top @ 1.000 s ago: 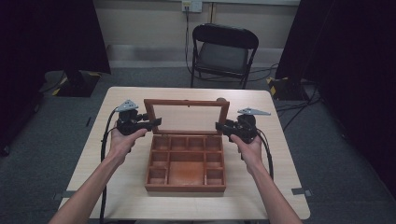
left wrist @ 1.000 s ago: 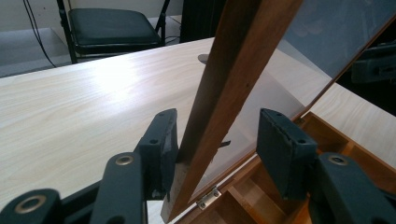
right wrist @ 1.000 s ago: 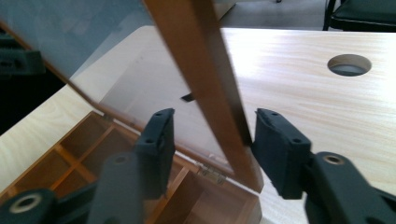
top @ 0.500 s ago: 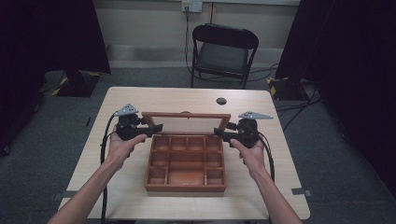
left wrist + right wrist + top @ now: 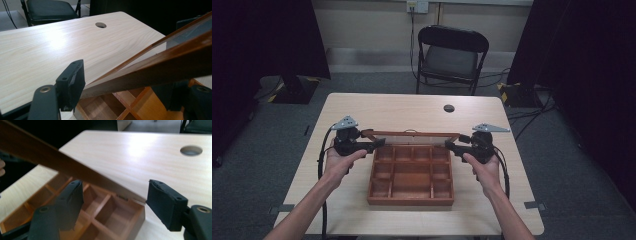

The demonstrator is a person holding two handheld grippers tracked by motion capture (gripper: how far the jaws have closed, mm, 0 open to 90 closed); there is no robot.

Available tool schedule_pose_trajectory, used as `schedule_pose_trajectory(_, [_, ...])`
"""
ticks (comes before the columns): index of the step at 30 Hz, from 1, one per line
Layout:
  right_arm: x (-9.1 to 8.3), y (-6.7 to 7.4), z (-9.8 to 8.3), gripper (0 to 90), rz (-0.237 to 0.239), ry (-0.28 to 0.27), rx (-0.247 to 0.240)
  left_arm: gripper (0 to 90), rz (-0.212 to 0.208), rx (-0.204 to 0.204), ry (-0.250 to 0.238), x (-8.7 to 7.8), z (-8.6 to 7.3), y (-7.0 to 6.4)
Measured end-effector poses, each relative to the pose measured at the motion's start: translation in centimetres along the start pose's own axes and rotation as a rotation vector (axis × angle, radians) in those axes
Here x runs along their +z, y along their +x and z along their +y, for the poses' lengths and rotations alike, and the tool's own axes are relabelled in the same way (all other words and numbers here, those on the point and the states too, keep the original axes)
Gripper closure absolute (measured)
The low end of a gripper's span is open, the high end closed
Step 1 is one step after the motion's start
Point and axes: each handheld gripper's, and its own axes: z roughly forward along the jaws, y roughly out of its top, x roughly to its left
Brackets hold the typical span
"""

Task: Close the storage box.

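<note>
Wooden, glass-paned lid [image 5: 412, 136] of the brown compartmented box [image 5: 411, 175] sits half-lowered between both tongs, left [image 5: 379, 144] and right [image 5: 449, 145], each parted astride a side edge, apparently steadying it.

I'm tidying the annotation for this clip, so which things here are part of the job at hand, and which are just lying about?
In the job:
- wooden box with open compartments
- its glass-paned lid, partly lowered
- left gripper at the lid's left end
- right gripper at the lid's right end

Just about:
- table with its cable hole
- folding chair behind the table
</note>
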Motion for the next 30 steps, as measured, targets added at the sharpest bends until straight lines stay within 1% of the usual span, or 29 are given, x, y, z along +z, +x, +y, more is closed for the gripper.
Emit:
schedule_pose_trajectory(1, [0.0, -0.2, -0.4, 29.0, -0.009, 0.016, 0.001, 28.2, -0.011, 0.004, 0.008, 0.0, 0.1, 0.1])
schedule_pose_trajectory(4, [-0.1, -0.5, -0.5, 29.3, -0.016, 0.032, 0.013, 28.2, -0.011, -0.002, 0.001, 0.0, 0.1, 0.2])
schedule_pose_trajectory(6, [-0.2, -0.9, -0.7, 30.5, -0.052, 0.039, 0.009, 28.4, -0.003, 0.002, 0.001, 0.0, 0.1, 0.1])
schedule_pose_trajectory(8, [-0.3, -1.1, -0.7, 30.8, -0.060, 0.037, 0.014, 28.4, -0.003, 0.009, 0.001, 0.0, 0.2, 0.1])
schedule_pose_trajectory(9, [-0.4, -1.3, -0.8, 31.0, -0.071, 0.036, 0.023, 28.3, -0.002, 0.002, 0.000, 0.0, 0.1, 0.1])
schedule_pose_trajectory(10, [-0.4, -1.3, -0.8, 31.0, -0.071, 0.036, 0.023, 28.3, -0.002, 0.002, 0.000, 0.0, 0.1, 0.1])
schedule_pose_trajectory(11, [-0.6, -1.5, -0.7, 31.2, -0.102, 0.041, 0.013, 28.0, -0.004, 0.005, 0.004, -0.1, 0.1, 0.1])
schedule_pose_trajectory(12, [-0.6, -1.5, -0.7, 31.2, -0.102, 0.041, 0.013, 27.6, -0.004, 0.005, 0.004, -0.1, 0.1, 0.1])
schedule_pose_trajectory(14, [-0.8, -1.8, -0.7, 31.6, -0.124, 0.049, 0.003, 27.7, -0.005, 0.001, 0.002, -0.1, 0.0, 0.1])
schedule_pose_trajectory(15, [-0.9, -1.9, -0.7, 32.4, -0.132, 0.047, 0.012, 27.6, -0.006, 0.001, 0.004, -0.2, 0.0, 0.1])
schedule_pose_trajectory(17, [-1.2, -2.4, -0.7, 32.4, -0.126, 0.038, 0.035, 27.5, -0.005, 0.004, 0.006, -0.2, 0.0, 0.1])
schedule_pose_trajectory(19, [-1.4, -2.8, -0.6, 32.4, -0.147, 0.028, 0.034, 27.4, -0.004, 0.007, 0.008, -0.3, -0.1, 0.0])
schedule_pose_trajectory(21, [-1.6, -3.0, -0.5, 32.2, -0.148, 0.022, 0.039, 27.4, -0.003, 0.009, 0.009, -0.3, -0.1, -0.1])
schedule_pose_trajectory(23, [-1.8, -2.9, -0.2, 32.0, -0.138, 0.016, 0.040, 27.4, -0.003, 0.011, 0.005, -0.5, -0.1, -0.2])
schedule_pose_trajectory(26, [-1.9, -2.7, 0.2, 31.7, -0.125, 0.012, 0.040, 27.0, -0.003, 0.010, -0.002, -0.6, -0.2, -0.4])
schedule_pose_trajectory(28, [-2.2, -2.3, 1.0, 31.4, -0.103, 0.004, 0.034, 26.2, -0.001, 0.013, 0.003, -0.9, -0.5, -0.7])
schedule_pose_trajectory(30, [-2.3, -2.2, 1.3, 30.9, -0.100, 0.004, 0.028, 25.2, -0.001, 0.021, 0.007, -1.0, -0.7, -0.8])
